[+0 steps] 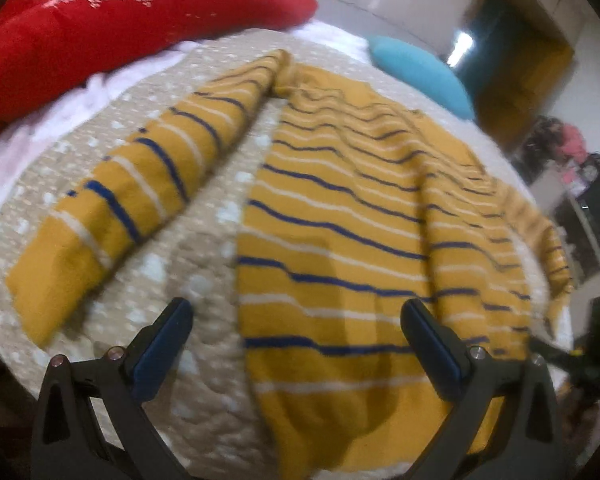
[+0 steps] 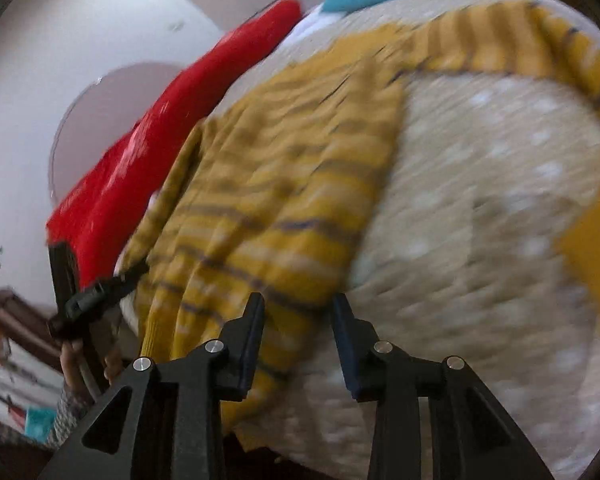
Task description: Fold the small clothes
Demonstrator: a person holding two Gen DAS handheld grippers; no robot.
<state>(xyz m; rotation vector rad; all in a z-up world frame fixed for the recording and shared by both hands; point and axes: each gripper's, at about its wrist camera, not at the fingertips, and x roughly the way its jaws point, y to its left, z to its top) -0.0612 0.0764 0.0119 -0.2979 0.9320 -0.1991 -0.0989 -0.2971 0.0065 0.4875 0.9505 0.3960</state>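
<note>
A mustard sweater point(image 1: 340, 216) with navy and white stripes lies spread on a beige dotted quilt point(image 1: 204, 280). Its left sleeve point(image 1: 132, 200) stretches out toward the near left. My left gripper point(image 1: 296, 312) is open and empty, hovering over the sweater's bottom hem near the left side. In the right wrist view the same sweater point(image 2: 268, 200) lies at a slant with its other sleeve point(image 2: 500, 44) reaching to the far right. My right gripper point(image 2: 298, 304) is open and empty just above the sweater's near edge. That view is blurred.
A red pillow point(image 1: 100, 24) with a white pattern and a teal pillow point(image 1: 420, 68) lie at the head of the bed. The left gripper and hand point(image 2: 88, 308) show at the left of the right wrist view. Furniture stands beyond the bed's right edge point(image 1: 580, 200).
</note>
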